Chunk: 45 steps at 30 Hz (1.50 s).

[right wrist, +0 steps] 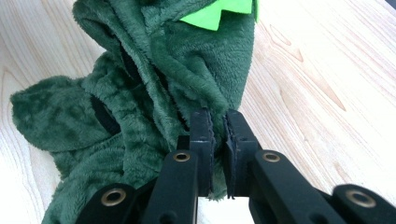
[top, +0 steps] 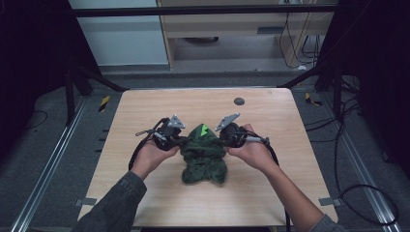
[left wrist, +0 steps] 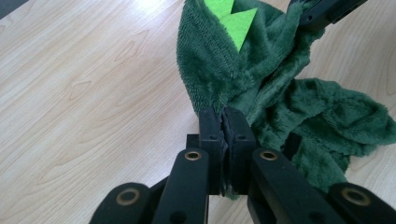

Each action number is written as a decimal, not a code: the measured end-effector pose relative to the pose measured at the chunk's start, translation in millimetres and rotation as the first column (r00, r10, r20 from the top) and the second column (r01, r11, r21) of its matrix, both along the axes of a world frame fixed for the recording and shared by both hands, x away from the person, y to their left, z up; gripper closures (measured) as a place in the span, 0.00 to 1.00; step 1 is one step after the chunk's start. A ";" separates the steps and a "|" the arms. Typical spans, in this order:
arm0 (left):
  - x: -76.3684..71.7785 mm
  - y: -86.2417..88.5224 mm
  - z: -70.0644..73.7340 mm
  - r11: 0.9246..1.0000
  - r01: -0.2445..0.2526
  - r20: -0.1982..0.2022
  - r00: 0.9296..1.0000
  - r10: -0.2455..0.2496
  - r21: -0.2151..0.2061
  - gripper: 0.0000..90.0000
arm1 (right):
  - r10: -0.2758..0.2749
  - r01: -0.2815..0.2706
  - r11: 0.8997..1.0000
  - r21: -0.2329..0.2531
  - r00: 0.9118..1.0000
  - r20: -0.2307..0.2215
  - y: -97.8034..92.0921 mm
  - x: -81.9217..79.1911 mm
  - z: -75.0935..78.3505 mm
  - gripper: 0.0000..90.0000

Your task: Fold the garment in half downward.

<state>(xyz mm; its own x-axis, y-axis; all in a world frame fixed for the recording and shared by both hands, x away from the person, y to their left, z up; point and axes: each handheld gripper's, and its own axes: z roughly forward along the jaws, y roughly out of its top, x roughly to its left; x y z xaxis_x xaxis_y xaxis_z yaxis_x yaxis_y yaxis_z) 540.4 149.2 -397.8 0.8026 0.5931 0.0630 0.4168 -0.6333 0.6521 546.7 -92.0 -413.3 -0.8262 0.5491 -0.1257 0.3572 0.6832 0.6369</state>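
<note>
I've got a dark green fleece garment (top: 204,154) bunched at the middle of the wooden table (top: 145,111), bright green felt spikes (top: 205,129) at its far end. My left gripper (top: 178,140) is clamped on the garment's left edge; in the left gripper view the jaws pinch a thin fold of pile with almost no gap. My right gripper (top: 226,137) is clamped on the right edge the same way; its own view shows fabric caught between jaws that are nearly closed.

Risks, as I judge them: both bites look shallow, right at the hem, so a pull outward could let the plush slip free of one side. If one side goes, the piece swings and bunches again. The lower part lies crumpled on the table and may drag or stay folded under if I lift unevenly.

View differences: the high view gives both hands and the whole heap, but not the pinch. The gripper views give the pinch up close; the right one also shows dark openings in the folds, maybe sleeves, can't tell.
</note>
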 end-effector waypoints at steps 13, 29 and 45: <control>-3.1 0.5 5.5 1.000 0.005 0.017 1.000 -0.004 -0.019 0.97 | 0.001 -0.001 1.000 0.000 1.000 0.010 -2.4 -1.0 4.0 0.91; -22.3 1.9 -20.0 0.999 0.029 -0.006 1.000 -0.029 -0.032 0.96 | 0.016 -0.016 1.000 -0.012 1.000 0.011 -2.8 -24.7 -18.1 0.89; -39.3 4.9 -30.0 0.998 0.043 0.003 0.999 -0.042 -0.047 0.96 | 0.023 -0.023 0.999 -0.026 0.999 0.022 -4.7 -40.9 -24.8 0.83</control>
